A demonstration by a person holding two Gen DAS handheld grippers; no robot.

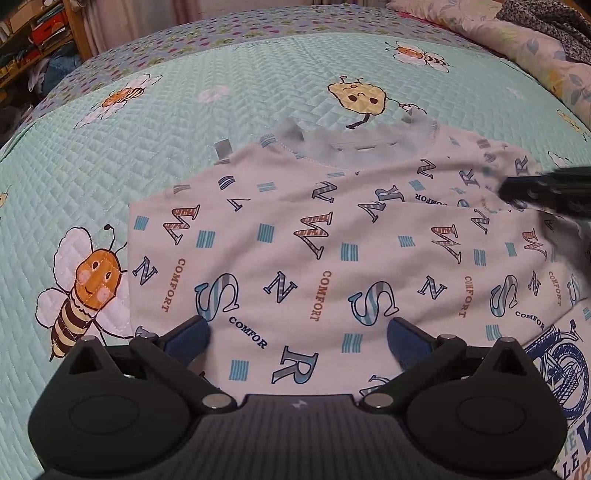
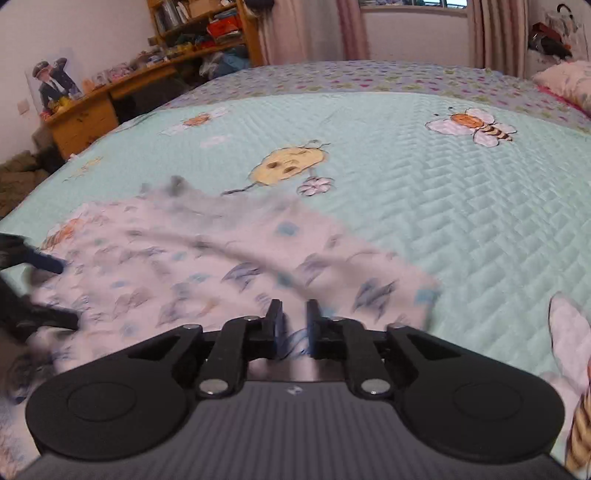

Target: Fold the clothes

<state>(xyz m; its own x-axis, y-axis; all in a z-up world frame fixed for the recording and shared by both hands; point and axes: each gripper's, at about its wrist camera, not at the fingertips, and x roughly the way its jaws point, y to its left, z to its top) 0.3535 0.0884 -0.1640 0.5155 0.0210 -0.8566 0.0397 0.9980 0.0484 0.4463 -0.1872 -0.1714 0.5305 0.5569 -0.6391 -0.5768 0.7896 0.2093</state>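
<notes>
On the bee-print quilted bed (image 1: 184, 155) the letter-print top (image 1: 303, 258) lies flat, one sleeve folded in, later folds pending by my reading; left gripper (image 1: 297, 338) fingers spread wide and empty, right gripper (image 2: 294, 325) fingers nearly closed, pinching its hem.

bedroom clutter around a bee-print quilt

ahead of the claws spreads a mint quilted bedspread (image 2: 424, 206) with a floral border at its far edge, stitched with a yellow hive face (image 1: 356, 96), a small pink flower (image 2: 316, 185) and a big bee (image 1: 86, 284) to the left of the left claw. far ahead and left stand a wooden shelf (image 2: 207, 29) crammed with books and a wooden desk (image 2: 88, 110) bearing a picture of two uniformed figures (image 2: 53, 83). pink curtains (image 2: 491, 33) hang at the far wall; a floral pillow (image 1: 524, 40) lies far ahead on the right.
</notes>
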